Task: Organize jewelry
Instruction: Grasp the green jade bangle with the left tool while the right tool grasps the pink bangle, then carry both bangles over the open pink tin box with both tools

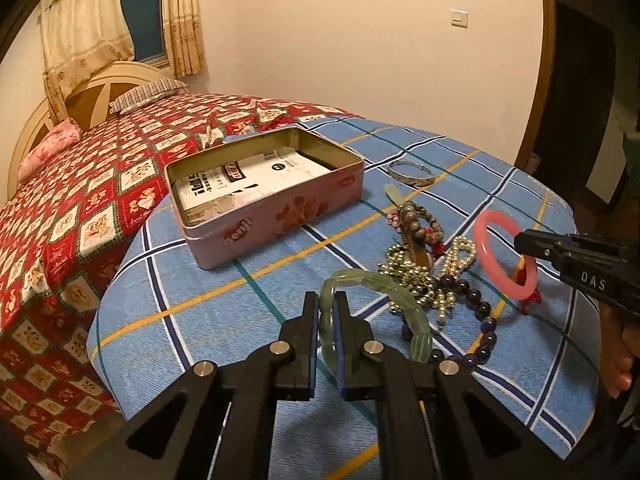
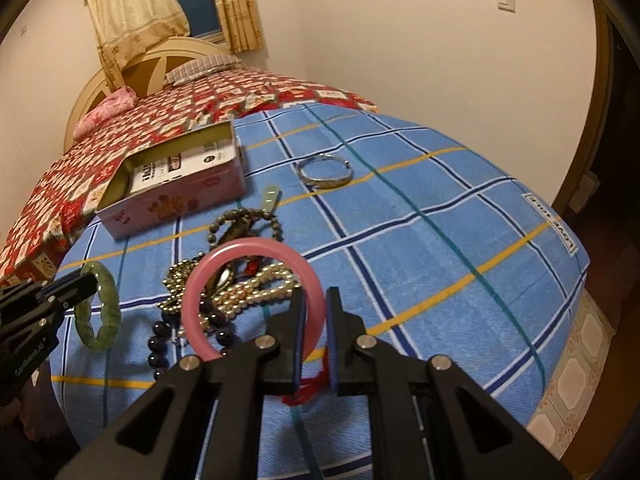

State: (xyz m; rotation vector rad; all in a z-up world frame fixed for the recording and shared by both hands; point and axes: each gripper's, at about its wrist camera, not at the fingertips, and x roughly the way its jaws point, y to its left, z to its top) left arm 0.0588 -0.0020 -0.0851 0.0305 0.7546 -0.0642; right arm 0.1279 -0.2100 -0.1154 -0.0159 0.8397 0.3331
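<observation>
- With both tools loaded, I report my left gripper (image 1: 327, 300) clamped on the green bracelet (image 1: 404, 292), pads pinching one side of the band near its 9 o'clock while the rest of the loop hangs free toward 3 o'clock.
- My right gripper (image 2: 316, 300) is clamped on the pink bangle (image 2: 208, 276), gripping its rim at about 4 o'clock; the ring stands nearly upright above the pile, and a red tassel (image 2: 308, 390) trails below the jaws.
- Directly under both loads lies the remaining jewelry: gold bead chains (image 1: 408, 276), a pearl strand (image 2: 256, 292), a dark purple bead bracelet (image 1: 480, 312) and a grey-green bead bracelet (image 1: 420, 220), tangled and touching one another on the blue checked cloth (image 1: 200, 280).
- A silver bangle (image 1: 410, 174) lies apart at 1 o'clock from the pile.
- An open pink tin (image 1: 276, 216) sits at 11 o'clock from my left tool, papers lining its floor.
- Judgement: the step is carrying both pieces to the tin. I should lift clear first so the tassel does not snag the beads, go in over the near wall one tool at a time, lower close to the papers, then release.
</observation>
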